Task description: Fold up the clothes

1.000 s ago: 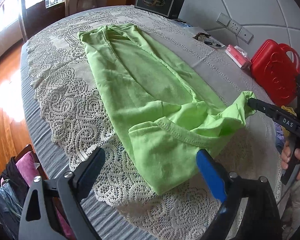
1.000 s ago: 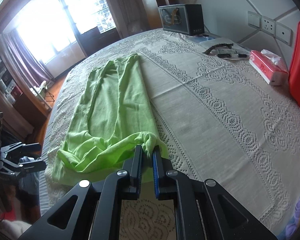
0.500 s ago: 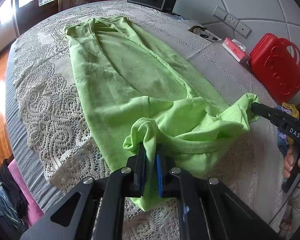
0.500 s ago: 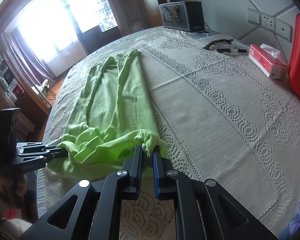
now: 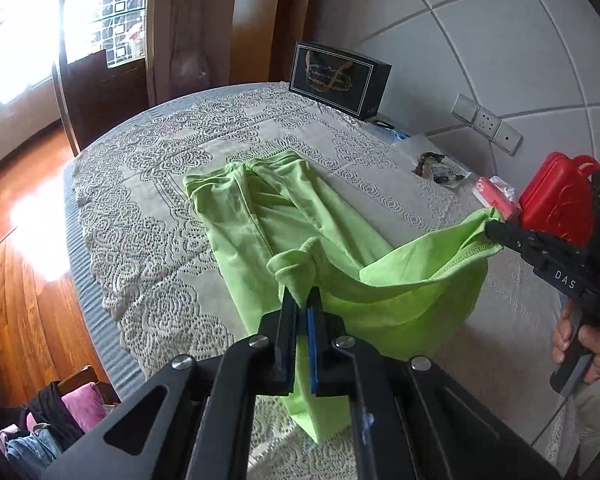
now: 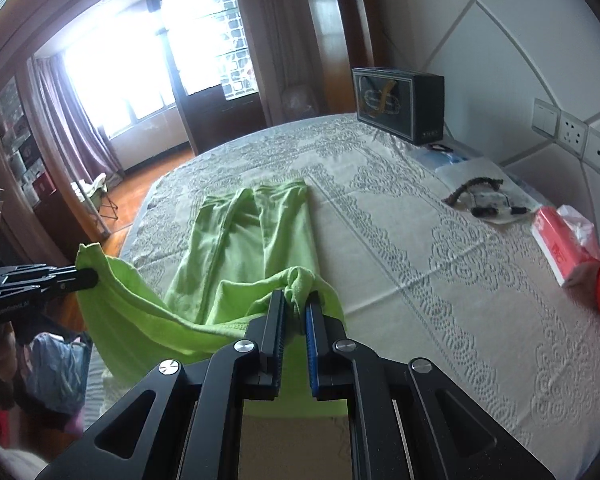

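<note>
A: Garment (image 5: 268, 220), lime green: far end flat on the lace-covered desk (image 5: 148, 208), near end now lifted clear, where a second ago it lay bunched

B: Grips?

A: Left gripper (image 5: 302, 312) fingers closed on one corner, right gripper (image 6: 296, 306) fingers pinching the other; hem slung between. Judged ready to carry forward for a fold

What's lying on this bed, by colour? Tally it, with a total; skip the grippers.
Green: 1, the garment
Red: 2, the case and the tissue pack
Black: 2, the box and the cord
Total: 5
</note>
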